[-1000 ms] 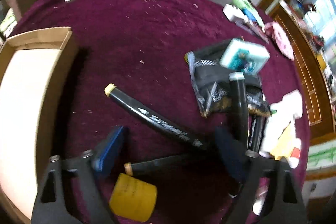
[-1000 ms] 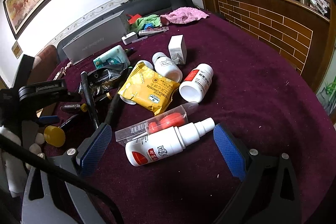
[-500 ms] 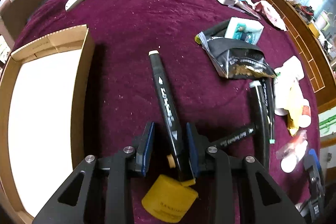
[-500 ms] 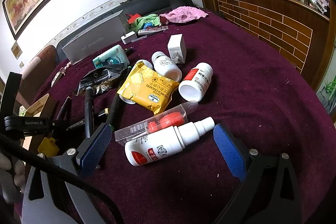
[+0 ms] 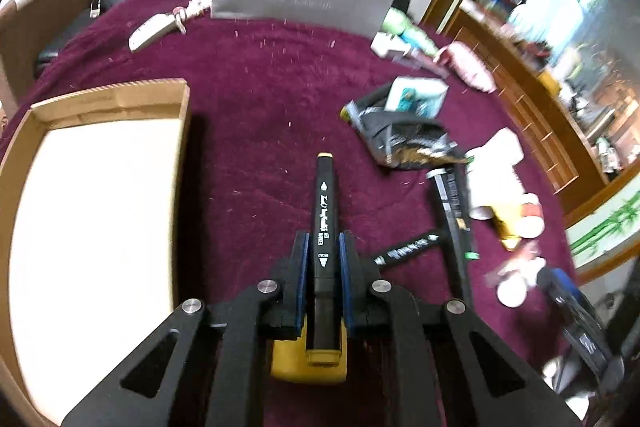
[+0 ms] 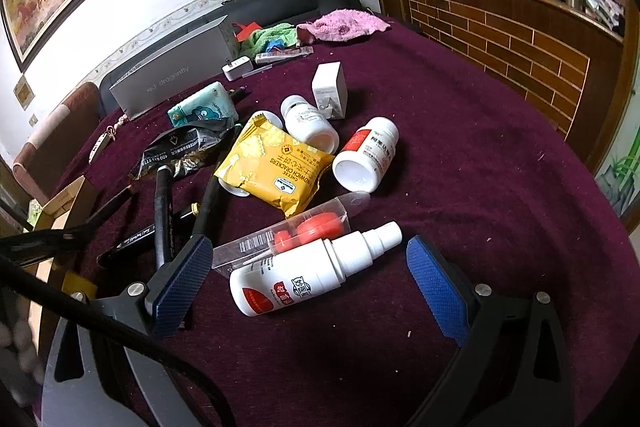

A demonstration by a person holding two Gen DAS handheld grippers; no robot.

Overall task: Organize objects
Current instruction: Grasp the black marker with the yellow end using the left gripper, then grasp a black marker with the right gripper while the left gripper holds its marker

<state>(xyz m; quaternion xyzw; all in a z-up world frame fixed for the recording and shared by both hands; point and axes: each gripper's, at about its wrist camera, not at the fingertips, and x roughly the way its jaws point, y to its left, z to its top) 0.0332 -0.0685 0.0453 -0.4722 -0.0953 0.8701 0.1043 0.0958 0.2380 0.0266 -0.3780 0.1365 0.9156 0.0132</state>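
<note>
Two grippers are in play, and your left gripper is clenched on a black marker: its blue pads press the barrel from both sides, the yellow-tipped end pointing away from you over the maroon tablecloth. Its jaws have just been closing, with that marker between them. Under the held marker's near end sits a yellow cap-like piece, partly hidden by the fingers. Your cardboard box lies to the left of the gripper, open at the top, its pale floor bare. Off to the right of the gripper two more black markers lie on the cloth, one crossing the other, near a black foil pouch. Your right gripper is released, jaws spread wide, and a white spray bottle lies on the cloth between them without either pad touching it. Just beyond that bottle lies a clear tube with red pieces, then a yellow cracker packet and two white pill bottles.
</note>
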